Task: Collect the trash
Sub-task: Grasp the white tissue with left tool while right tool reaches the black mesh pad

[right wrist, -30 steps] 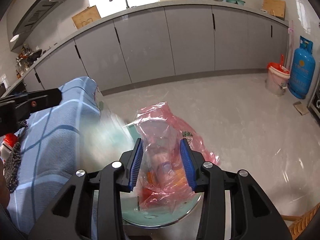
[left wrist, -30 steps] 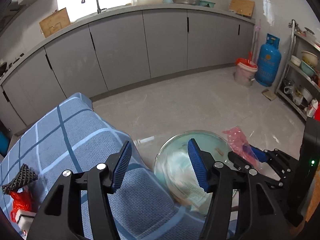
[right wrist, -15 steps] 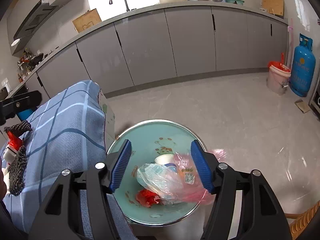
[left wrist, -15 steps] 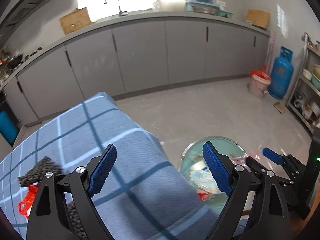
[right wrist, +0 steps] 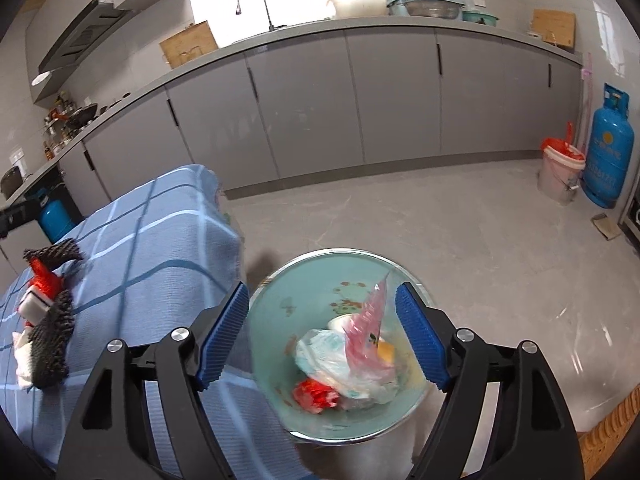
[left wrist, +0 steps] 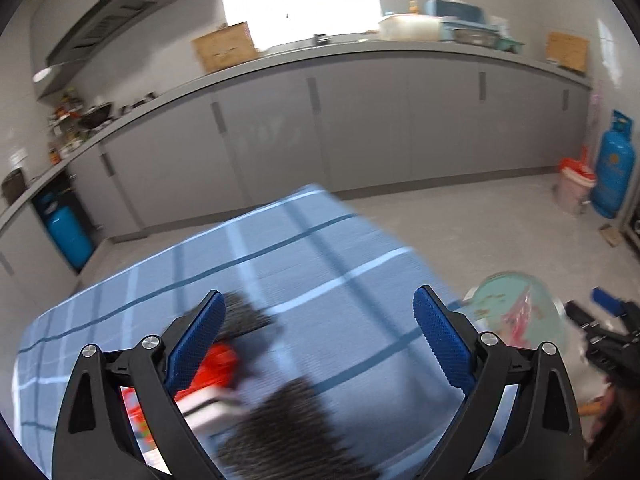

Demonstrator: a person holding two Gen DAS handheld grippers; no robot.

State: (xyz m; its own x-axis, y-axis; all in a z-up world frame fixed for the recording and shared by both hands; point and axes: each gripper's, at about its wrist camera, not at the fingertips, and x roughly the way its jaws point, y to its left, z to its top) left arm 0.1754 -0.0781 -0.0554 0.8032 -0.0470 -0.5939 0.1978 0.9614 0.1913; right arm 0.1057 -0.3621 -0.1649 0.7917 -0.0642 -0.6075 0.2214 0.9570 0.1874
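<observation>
The trash, a pink bag (right wrist: 370,330) on crumpled white plastic (right wrist: 340,364) and a red scrap (right wrist: 316,394), lies in the green basin (right wrist: 304,292) just off the blue checked cloth's (right wrist: 160,248) edge; the right gripper (right wrist: 322,338) hangs over it, jaws spread, holding nothing; the left gripper (left wrist: 318,340), also spread, is above blurred black mesh (left wrist: 296,428) and red litter (left wrist: 218,366) on the cloth; bare floor (right wrist: 460,232) stretches to the cabinets (right wrist: 392,96); no writing is legible.

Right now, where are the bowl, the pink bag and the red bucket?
bowl (right wrist: 280,308): right wrist view, bare inner wall.
pink bag (right wrist: 366,334): right wrist view, upright flap.
red bucket (right wrist: 558,178): right wrist view, side wall.
</observation>
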